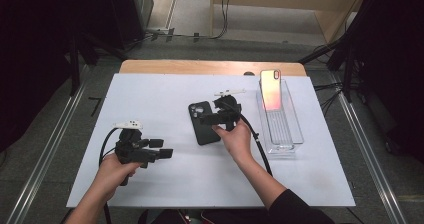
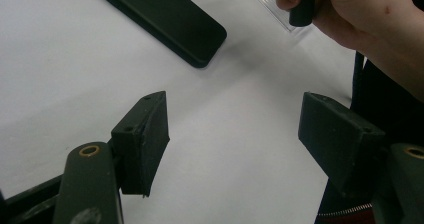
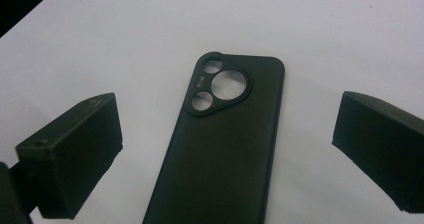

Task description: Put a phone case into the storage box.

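Observation:
A black phone case (image 1: 204, 129) lies back-up on the white sheet (image 1: 165, 94), its camera cutout toward the far side. My right gripper (image 1: 202, 116) hovers over the case's upper part. In the right gripper view that gripper (image 3: 227, 144) is open, its jaws standing wide on either side of the case (image 3: 225, 154) without touching it. My left gripper (image 1: 161, 148) is held low at the front left, jaws pointing right. It is open (image 2: 235, 134) with only bare sheet between its jaws, and the case's lower corner (image 2: 180, 19) lies beyond it.
A clear plastic tray (image 1: 282, 129) stands at the right of the sheet, with a phone (image 1: 270, 89) leaning upright in its far end. The right hand (image 2: 360, 14) shows at the top right of the left gripper view. Metal rails run along both sides of the table.

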Available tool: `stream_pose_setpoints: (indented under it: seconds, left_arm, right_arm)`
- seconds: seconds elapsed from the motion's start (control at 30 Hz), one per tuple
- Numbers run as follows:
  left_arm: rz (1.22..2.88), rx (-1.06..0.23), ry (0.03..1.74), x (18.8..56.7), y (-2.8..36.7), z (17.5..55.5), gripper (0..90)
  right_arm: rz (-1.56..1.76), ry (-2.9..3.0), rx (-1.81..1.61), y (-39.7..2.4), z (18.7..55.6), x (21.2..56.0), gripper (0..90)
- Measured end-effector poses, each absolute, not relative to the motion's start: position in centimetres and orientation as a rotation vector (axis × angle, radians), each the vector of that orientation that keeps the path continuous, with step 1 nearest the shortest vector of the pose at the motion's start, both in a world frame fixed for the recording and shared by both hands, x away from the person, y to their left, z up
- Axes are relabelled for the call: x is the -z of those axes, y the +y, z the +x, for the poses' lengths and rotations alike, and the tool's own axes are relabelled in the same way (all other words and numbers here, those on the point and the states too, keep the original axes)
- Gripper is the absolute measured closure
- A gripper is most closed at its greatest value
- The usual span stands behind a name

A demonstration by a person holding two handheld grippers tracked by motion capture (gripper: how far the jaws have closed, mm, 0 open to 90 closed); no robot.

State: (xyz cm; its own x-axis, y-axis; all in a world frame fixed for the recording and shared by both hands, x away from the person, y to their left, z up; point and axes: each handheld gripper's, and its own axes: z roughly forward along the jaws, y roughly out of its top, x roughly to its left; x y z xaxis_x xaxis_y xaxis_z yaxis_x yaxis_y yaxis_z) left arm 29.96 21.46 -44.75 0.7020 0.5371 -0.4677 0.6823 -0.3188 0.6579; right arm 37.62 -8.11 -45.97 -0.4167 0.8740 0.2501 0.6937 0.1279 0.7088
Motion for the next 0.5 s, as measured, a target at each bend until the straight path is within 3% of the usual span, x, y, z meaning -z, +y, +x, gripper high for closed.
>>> stream_pose_setpoints:
  seconds: [0.5]
  left_arm:
    - [1.999,0.197,0.933,44.7,21.6,29.9,28.7]
  right_arm:
    - [1.519,2.176,-1.148,-5.8,38.4,46.3,0.0]
